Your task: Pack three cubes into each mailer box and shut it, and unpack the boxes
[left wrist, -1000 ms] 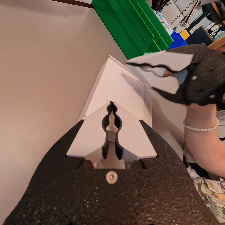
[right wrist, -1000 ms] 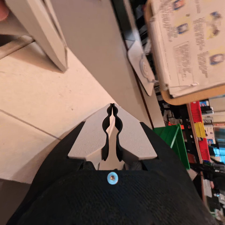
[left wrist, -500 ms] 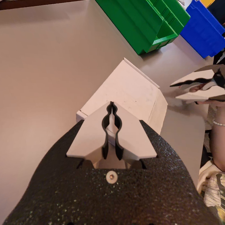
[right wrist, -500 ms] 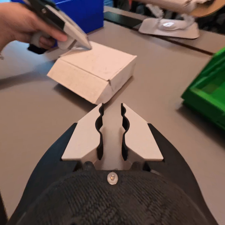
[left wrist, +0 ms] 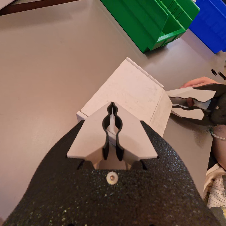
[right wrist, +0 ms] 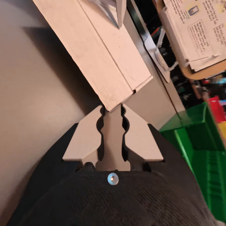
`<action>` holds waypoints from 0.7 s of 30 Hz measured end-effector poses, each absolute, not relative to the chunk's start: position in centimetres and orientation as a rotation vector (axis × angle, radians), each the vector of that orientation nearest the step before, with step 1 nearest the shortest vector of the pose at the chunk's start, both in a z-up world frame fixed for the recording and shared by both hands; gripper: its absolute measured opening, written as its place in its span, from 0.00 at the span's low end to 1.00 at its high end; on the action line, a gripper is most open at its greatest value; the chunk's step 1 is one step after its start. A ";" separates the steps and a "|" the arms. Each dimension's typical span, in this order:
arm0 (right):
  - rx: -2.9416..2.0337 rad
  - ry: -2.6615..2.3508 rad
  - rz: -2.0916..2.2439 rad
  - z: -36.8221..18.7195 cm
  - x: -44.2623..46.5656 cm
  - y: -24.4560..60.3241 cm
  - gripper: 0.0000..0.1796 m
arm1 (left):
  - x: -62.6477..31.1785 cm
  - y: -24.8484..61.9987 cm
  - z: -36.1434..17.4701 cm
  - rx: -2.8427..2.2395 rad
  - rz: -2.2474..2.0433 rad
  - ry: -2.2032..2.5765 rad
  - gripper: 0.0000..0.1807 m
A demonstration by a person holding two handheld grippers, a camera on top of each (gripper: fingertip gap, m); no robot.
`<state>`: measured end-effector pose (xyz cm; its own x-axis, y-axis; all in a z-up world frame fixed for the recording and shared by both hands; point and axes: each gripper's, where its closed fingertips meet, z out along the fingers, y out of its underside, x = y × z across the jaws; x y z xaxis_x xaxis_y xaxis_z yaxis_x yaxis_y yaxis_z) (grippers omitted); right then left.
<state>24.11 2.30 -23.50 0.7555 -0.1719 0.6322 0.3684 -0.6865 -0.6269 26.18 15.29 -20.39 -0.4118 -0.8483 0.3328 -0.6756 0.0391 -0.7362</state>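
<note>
While the white mailer box (left wrist: 128, 93) lies shut on the grey table (left wrist: 48, 61), bare table stretches wide to its left and toward the far edge. The left gripper (left wrist: 112, 104) hangs over the box's near corner, jaws pressed together on nothing. Beyond the box, well apart, a green bin (left wrist: 146, 22) lies near a blue bin (left wrist: 210, 24). At the box's right end the right gripper (left wrist: 171, 102) comes in level from the side, jaws spread, one above the box corner and one below. In the right wrist view that corner (right wrist: 110, 107) sits just between the spread tips.
</note>
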 end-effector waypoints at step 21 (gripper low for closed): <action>-2.219 -0.119 -0.525 -24.6 23.9 2.9 0.07 | 26.5 15.5 -20.4 -1.567 -1.291 2.076 0.00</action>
<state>23.93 2.93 -24.57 0.9081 -0.0901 0.4089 0.2579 -0.6489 -0.7158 26.50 15.45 -20.43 -0.3977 -0.8656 0.3043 -0.6557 0.0361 -0.7542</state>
